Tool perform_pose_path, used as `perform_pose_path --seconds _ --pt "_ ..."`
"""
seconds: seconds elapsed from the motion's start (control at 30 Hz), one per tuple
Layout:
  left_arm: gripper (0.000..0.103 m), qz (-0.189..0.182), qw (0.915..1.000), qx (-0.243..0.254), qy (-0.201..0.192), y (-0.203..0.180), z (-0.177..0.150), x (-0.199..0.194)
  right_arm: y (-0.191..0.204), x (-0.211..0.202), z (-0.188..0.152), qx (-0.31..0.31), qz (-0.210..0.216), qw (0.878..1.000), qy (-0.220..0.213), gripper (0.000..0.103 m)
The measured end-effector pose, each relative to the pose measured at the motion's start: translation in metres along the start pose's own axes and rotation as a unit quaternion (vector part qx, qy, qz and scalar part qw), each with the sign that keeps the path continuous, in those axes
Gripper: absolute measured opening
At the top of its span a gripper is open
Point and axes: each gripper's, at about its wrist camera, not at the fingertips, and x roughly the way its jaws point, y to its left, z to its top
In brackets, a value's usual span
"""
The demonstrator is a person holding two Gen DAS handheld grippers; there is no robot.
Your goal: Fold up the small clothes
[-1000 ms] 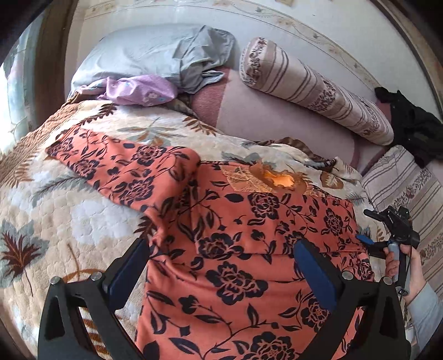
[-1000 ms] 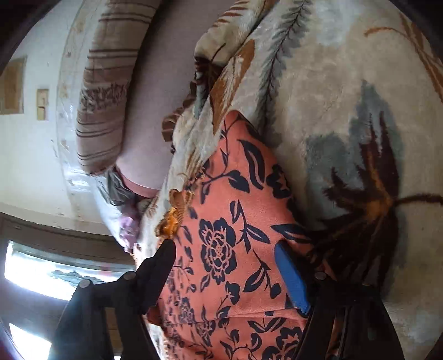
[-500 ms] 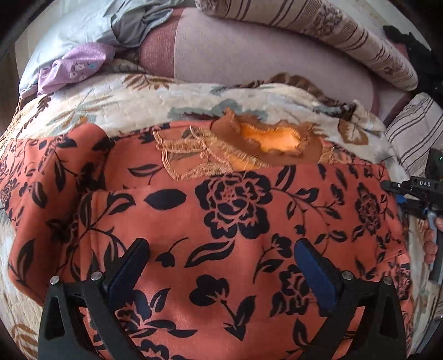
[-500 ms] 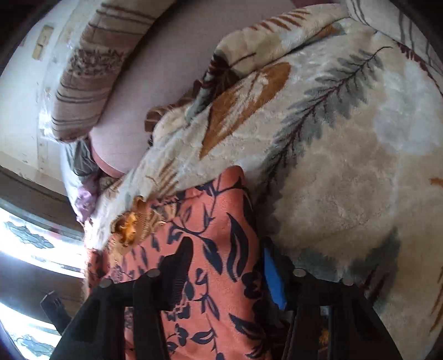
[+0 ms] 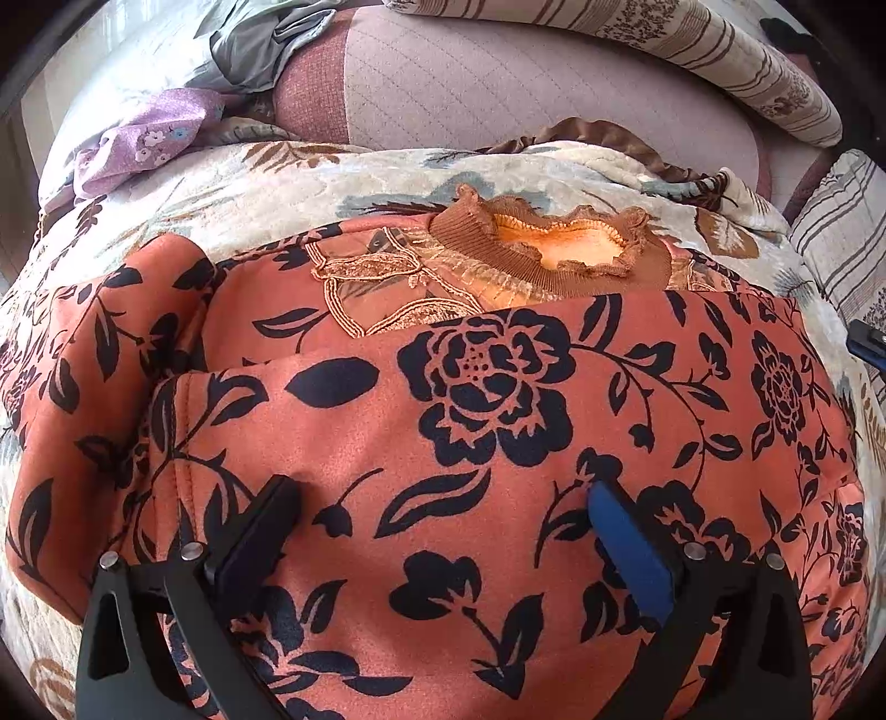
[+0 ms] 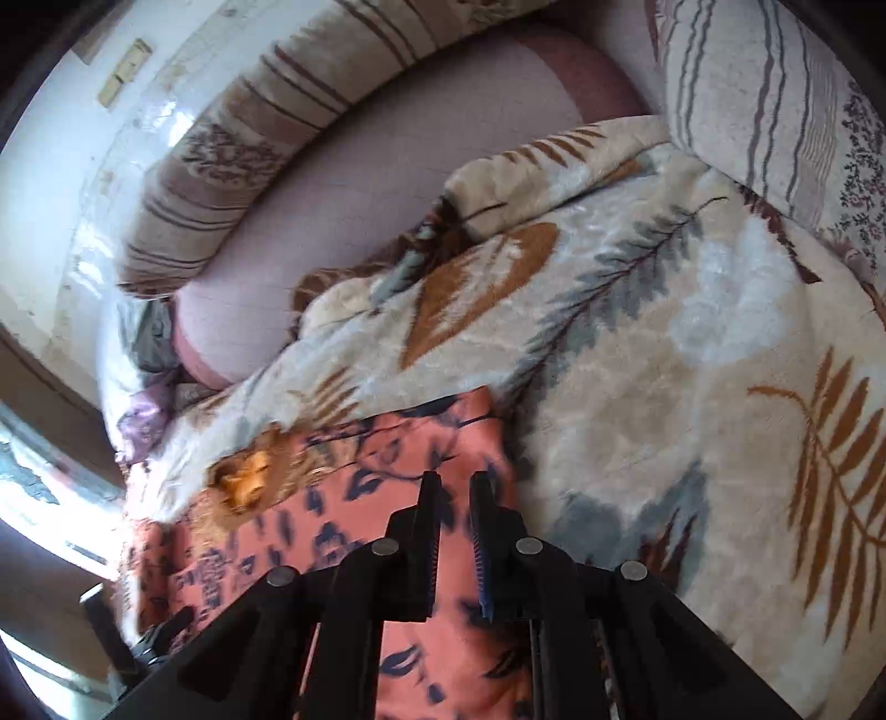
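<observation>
Since a second ago the left claw (image 5: 440, 507) has dropped in close over the orange floral top (image 5: 470, 399), which now fills its view, and the right claw (image 6: 454, 493) has just been closing; its jaws stand nearly together with only a narrow gap, and whether the cloth's edge is caught between them I cannot tell. The left claw's jaws are spread wide, tips down at the cloth, pinching nothing. The top lies flat on a cream leaf-patterned blanket (image 6: 692, 343) on the bed, its brown ruffled collar (image 5: 559, 249) ahead of the left claw. Beyond the collar sits a mauve cushion (image 5: 498, 88) and a striped bolster (image 5: 720, 50). Only the left view shows the lilac garment (image 5: 149, 133) far ahead to its left. Only the right view shows the pale wall (image 6: 61, 133) and bare blanket to that claw's right.
</observation>
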Motion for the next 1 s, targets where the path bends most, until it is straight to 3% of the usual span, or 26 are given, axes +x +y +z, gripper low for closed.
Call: perform_pose_path --seconds 0.1,0.13,0.17,0.2,0.23,0.27,0.33,0.4,0.43,0.47,0.53,0.6,0.63,0.67,0.7,0.73,0.77,0.8,0.87,0.93,1.0 --pt "0.103 -0.001 1.0 -0.006 0.0 0.001 0.001 0.001 0.007 0.016 -0.026 0.029 0.115 0.99 0.073 0.02" --pt "0.103 -0.004 1.0 -0.007 0.002 0.001 0.003 0.0 -0.001 0.028 -0.035 0.036 0.103 0.989 0.096 0.02" --pt "0.103 -0.01 0.9999 -0.008 0.006 0.002 0.004 -0.002 -0.018 0.042 -0.042 0.051 0.051 0.991 0.114 0.013" --pt "0.103 -0.019 0.9997 -0.014 0.011 0.006 0.005 -0.007 -0.042 0.047 -0.049 0.102 0.055 0.987 0.112 0.0" --pt "0.103 -0.031 0.9992 -0.027 0.003 0.012 0.006 -0.017 -0.055 0.042 -0.053 0.154 0.085 0.98 0.097 0.001" --pt "0.103 -0.042 0.9981 -0.042 -0.018 0.019 0.006 -0.028 -0.052 0.031 -0.054 0.16 0.078 0.981 0.08 0.008" --pt "0.103 -0.053 0.9956 -0.069 -0.034 0.03 0.005 -0.037 -0.021 0.011 -0.056 0.096 0.068 0.992 0.053 0.008" --pt "0.103 -0.075 0.9935 -0.085 0.012 0.033 0.003 -0.018 -0.001 0.011 -0.06 0.046 0.109 0.992 0.051 0.013" --pt "0.102 -0.068 0.994 -0.076 0.04 0.031 0.002 -0.006 -0.001 0.021 -0.062 0.03 0.092 0.994 0.058 0.021" --pt "0.102 -0.046 0.9971 -0.048 0.036 0.023 0.002 -0.008 -0.012 0.036 -0.065 0.051 0.032 0.995 0.08 0.013" --pt "0.102 -0.05 0.9981 -0.029 0.02 0.017 0.003 -0.026 -0.023 0.03 -0.066 0.13 0.044 0.988 0.065 0.015" --pt "0.102 -0.075 0.9958 -0.036 -0.037 0.024 0.004 -0.052 0.012 0.009 -0.058 0.053 0.015 0.998 0.024 0.016" --pt "0.102 -0.084 0.9944 -0.044 -0.046 0.028 0.004 -0.058 0.028 0.004 -0.053 0.02 0.025 0.999 0.015 0.019" --pt "0.102 -0.104 0.9924 -0.054 -0.039 0.031 0.004 -0.057 0.037 0.005 -0.049 0.004 0.042 0.999 0.016 0.022" --pt "0.102 -0.127 0.9898 -0.061 -0.019 0.034 0.003 -0.05 0.039 0.008 -0.044 0.004 0.056 0.998 0.019 0.037" --pt "0.102 -0.141 0.9877 -0.067 0.01 0.035 0.001 -0.037 0.038 0.013 -0.039 0.01 0.057 0.998 0.019 0.073" --pt "0.102 -0.138 0.9869 -0.074 0.04 0.036 -0.001 -0.022 0.034 0.022 -0.034 0.022 0.048 0.998 0.018 0.089" --pt "0.102 -0.135 0.9865 -0.078 0.05 0.038 -0.003 -0.014 0.026 0.032 -0.031 0.033 0.03 0.999 0.016 0.098" --pt "0.102 -0.142 0.9863 -0.079 0.031 0.038 -0.001 -0.027 -0.004 0.052 -0.026 0.08 -0.04 0.996 0.031 0.096" --pt "0.102 -0.176 0.9799 -0.092 -0.016 0.049 0.002 -0.053 -0.008 0.036 -0.028 0.098 -0.015 0.995 0.004 0.095" --pt "0.102 -0.185 0.975 -0.103 -0.067 0.068 0.006 -0.078 0.012 0.014 -0.036 0.052 -0.003 0.998 -0.031 0.095"
